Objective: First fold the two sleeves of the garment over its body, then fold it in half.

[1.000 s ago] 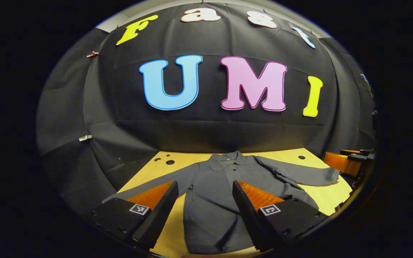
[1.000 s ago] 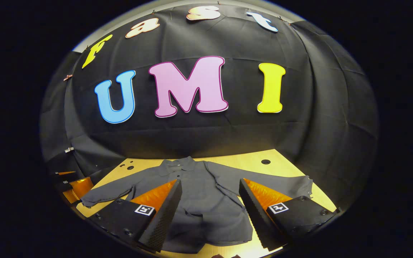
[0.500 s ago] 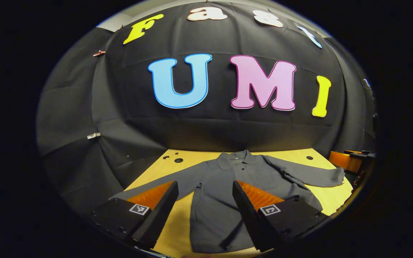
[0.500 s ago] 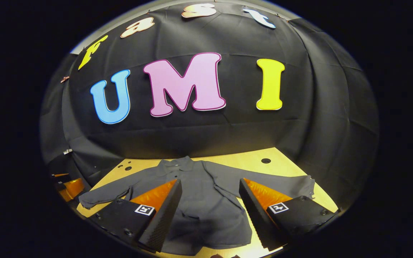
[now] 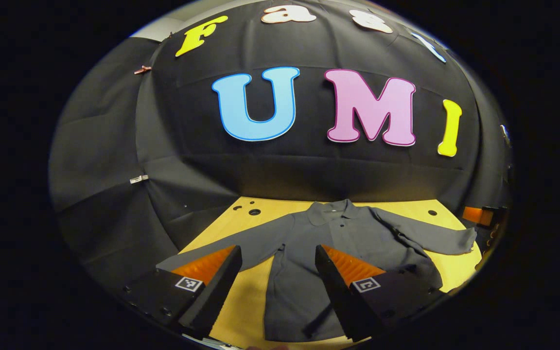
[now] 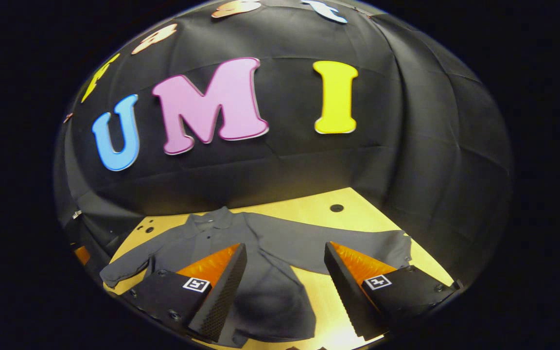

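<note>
Garment (image 5: 328, 253): dark grey long-sleeved shirt w/ collar and front buttons, lying flat and face-up on the wooden bench (image 5: 241, 301). Collar is pointing toward the booth's black cloth wall (image 5: 280, 170); hem is lying toward the near bench edge. Both sleeves are lying spread out to the sides, off the body; neither is folded over it.

Left gripper view: the left claw (image 5: 278, 287) is hovering above the near bench edge w/ its fingers standing wide apart and nothing between them. The garment body is showing thru the gap, approx. centred. The sleeve on the view's left (image 5: 221, 248) is running out behind the left finger toward the bench edge. The opposite sleeve (image 5: 435, 238) is lying across the bench toward the view's right, cuff near the edge. Part of the other gripper is showing at the far right rim, beyond that cuff; detail too small to tell.

Right gripper view: the right claw (image 6: 285, 291) is also hovering w/ its fingers spread wide, gripping nothing and not touching the fabric. Garment (image 6: 241, 253) is lying left of centre here; the nearer sleeve (image 6: 348, 243) is extending behind the right finger, cuff near the bench's right corner. The far sleeve's cuff (image 6: 114, 272) is lying at the left bench edge.

Round holes (image 6: 337, 208) are showing in the bench top near the wall.
</note>
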Demonstrator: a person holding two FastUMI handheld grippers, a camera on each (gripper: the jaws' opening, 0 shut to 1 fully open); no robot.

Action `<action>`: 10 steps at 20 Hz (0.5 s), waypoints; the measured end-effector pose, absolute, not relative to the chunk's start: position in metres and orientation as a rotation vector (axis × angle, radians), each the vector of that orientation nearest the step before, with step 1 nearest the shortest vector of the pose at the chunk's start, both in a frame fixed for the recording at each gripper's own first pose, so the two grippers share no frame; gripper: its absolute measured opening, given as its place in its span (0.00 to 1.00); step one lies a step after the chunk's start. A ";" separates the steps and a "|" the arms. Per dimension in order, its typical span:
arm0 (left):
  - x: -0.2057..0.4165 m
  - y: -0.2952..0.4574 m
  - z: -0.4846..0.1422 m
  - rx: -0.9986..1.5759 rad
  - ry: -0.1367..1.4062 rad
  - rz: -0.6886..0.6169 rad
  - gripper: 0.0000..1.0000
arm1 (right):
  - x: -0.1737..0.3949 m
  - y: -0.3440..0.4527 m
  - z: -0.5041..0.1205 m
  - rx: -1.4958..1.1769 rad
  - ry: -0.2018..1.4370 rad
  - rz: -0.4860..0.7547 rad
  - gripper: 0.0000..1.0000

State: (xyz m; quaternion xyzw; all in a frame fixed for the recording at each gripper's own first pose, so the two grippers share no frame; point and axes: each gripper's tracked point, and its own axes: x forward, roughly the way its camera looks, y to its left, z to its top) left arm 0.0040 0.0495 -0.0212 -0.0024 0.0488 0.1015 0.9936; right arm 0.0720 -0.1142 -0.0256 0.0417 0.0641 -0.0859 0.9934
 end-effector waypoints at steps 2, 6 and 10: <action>0.006 0.056 -0.024 -0.007 0.115 0.223 0.96 | 0.082 -0.144 -0.032 0.115 0.154 -0.232 0.99; 0.009 0.067 -0.037 -0.019 0.161 0.271 0.96 | 0.098 -0.199 -0.049 0.154 0.195 -0.341 0.99; 0.013 0.072 -0.046 -0.021 0.205 0.304 0.96 | 0.106 -0.248 -0.070 0.165 0.246 -0.434 0.99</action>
